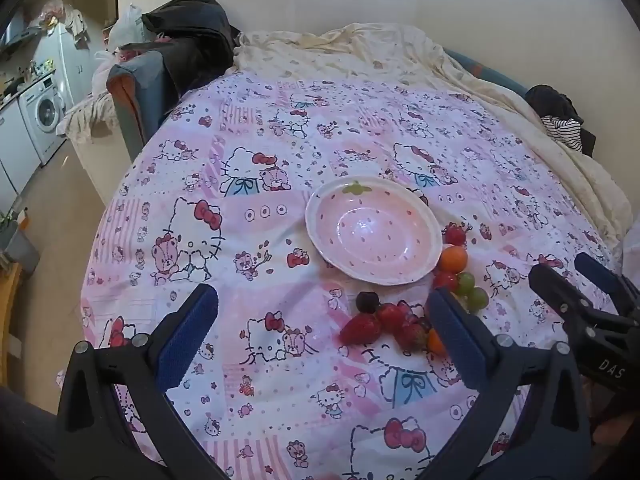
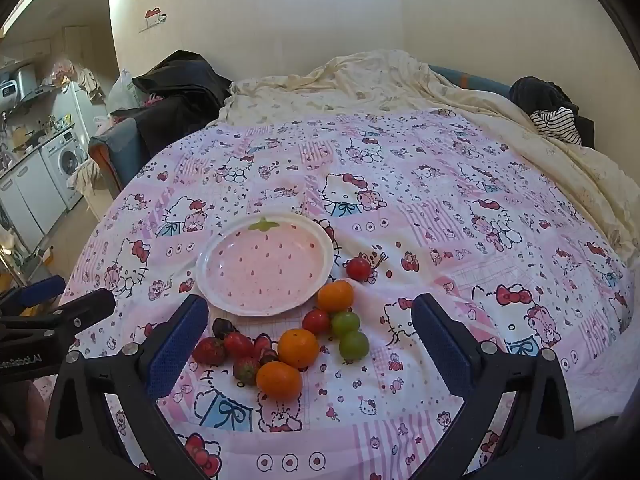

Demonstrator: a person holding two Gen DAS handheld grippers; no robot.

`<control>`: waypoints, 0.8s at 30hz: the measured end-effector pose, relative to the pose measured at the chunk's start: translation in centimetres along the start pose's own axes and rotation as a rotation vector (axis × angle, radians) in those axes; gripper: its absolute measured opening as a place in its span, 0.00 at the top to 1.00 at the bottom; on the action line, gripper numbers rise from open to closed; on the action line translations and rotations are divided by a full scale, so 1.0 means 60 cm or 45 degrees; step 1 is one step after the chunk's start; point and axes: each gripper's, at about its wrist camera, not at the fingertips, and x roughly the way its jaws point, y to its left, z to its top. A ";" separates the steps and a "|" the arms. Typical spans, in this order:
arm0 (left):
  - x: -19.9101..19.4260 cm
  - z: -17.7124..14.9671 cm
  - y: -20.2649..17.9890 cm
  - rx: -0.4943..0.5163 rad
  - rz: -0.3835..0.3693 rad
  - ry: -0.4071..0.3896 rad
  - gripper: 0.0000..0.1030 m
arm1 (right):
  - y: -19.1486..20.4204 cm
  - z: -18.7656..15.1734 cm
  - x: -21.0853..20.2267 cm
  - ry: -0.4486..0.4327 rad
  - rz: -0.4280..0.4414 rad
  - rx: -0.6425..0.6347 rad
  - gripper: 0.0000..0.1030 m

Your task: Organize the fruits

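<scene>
Soft, even daylight fills both fisheye views, brightest on the pale wall (image 2: 360, 12) at twelve o'clock. A faint sheen glints inside the pink plate (image 1: 374, 232). Shadows stay weak and short under the fruit. Focus holds sharp at centre; the bed (image 2: 500, 184) bows outward, and dark vignetting clips the corners, heaviest at two o'clock.

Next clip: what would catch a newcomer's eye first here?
The pink strawberry-patterned plate sits empty on the cartoon-cat bedspread. Just beside its near-right rim lies a loose pile of fruit: oranges, strawberries, green grapes and small red tomatoes. The left gripper and right gripper both frame the scene, fingers wide open.
</scene>
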 end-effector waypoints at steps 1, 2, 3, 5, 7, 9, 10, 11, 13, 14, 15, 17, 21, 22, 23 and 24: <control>0.001 -0.003 -0.004 0.005 0.013 -0.004 0.00 | 0.000 0.000 0.000 0.001 -0.001 -0.001 0.00; 0.002 -0.002 -0.005 0.004 0.016 0.002 0.00 | 0.000 0.000 0.000 0.000 0.002 0.000 0.00; 0.003 -0.003 -0.005 0.006 0.019 0.001 0.00 | 0.000 0.000 0.000 0.002 0.002 0.001 0.00; 0.005 -0.004 -0.005 0.007 0.016 0.005 0.00 | 0.000 0.000 0.000 0.004 0.003 0.002 0.00; -0.002 0.000 -0.003 0.008 0.002 0.000 0.00 | 0.000 0.000 0.000 0.004 0.006 0.004 0.00; -0.003 -0.001 -0.002 0.014 0.004 -0.004 0.00 | -0.001 0.000 0.000 0.004 0.006 0.003 0.00; -0.004 0.000 -0.002 0.015 0.004 -0.006 0.00 | -0.001 0.000 0.000 0.004 0.004 0.004 0.00; -0.005 0.000 0.000 0.014 0.003 -0.008 0.00 | -0.001 0.000 0.000 0.004 0.006 0.005 0.00; -0.007 0.000 0.003 0.011 0.004 -0.013 0.00 | -0.001 0.000 0.000 0.004 0.003 0.005 0.00; -0.008 0.000 0.005 0.009 0.006 -0.013 0.00 | -0.001 0.000 0.000 0.004 0.004 0.003 0.00; -0.008 -0.006 0.008 0.008 0.009 -0.016 0.00 | -0.001 0.000 -0.001 0.005 0.004 0.002 0.00; -0.001 -0.002 -0.008 0.014 0.017 -0.014 0.00 | -0.001 0.000 -0.001 0.004 -0.001 0.001 0.00; -0.002 -0.004 -0.007 0.016 0.019 -0.018 0.00 | -0.001 0.002 -0.003 0.006 -0.002 0.010 0.00; -0.002 -0.003 -0.007 0.015 0.016 -0.014 0.00 | -0.003 -0.001 -0.002 0.006 -0.002 0.009 0.00; -0.002 -0.003 -0.007 0.012 0.015 -0.013 0.00 | -0.003 -0.002 -0.002 0.006 -0.002 0.009 0.00; -0.002 -0.004 -0.006 0.010 0.012 -0.014 0.00 | -0.003 -0.002 -0.002 0.006 -0.003 0.009 0.00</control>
